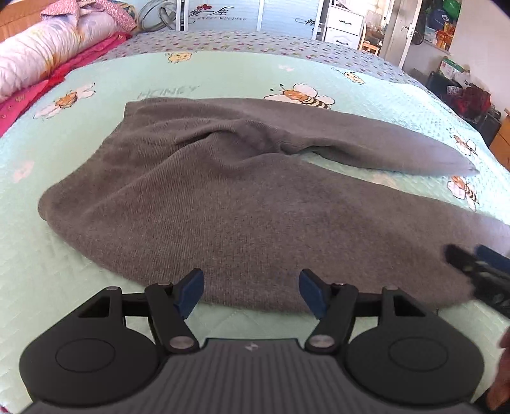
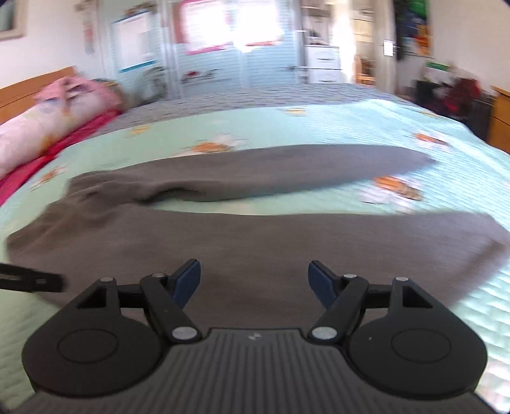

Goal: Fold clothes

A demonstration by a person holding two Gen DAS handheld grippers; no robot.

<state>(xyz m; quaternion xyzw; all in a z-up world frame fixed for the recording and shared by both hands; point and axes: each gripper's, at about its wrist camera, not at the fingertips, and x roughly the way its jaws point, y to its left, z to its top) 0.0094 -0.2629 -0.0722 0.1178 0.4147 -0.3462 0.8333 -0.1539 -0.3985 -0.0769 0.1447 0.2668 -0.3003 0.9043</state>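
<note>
Grey knit trousers (image 1: pixel 229 203) lie flat on the bed, waist at the left, two legs spread to the right. They also show in the blurred right wrist view (image 2: pixel 255 242). My left gripper (image 1: pixel 251 288) is open and empty, low over the near edge of the near leg. My right gripper (image 2: pixel 254 280) is open and empty over the same leg, further right. It shows at the right edge of the left wrist view (image 1: pixel 478 270). The left gripper's tip shows at the left of the right wrist view (image 2: pixel 32 280).
The mint green bedspread (image 1: pixel 223 76) with bee prints covers the bed. A rolled floral quilt (image 1: pixel 47 47) and red bedding (image 1: pixel 28 98) lie at the far left. A wardrobe (image 1: pixel 223 14), white drawers (image 1: pixel 344 27) and clutter (image 1: pixel 468 95) stand beyond the bed.
</note>
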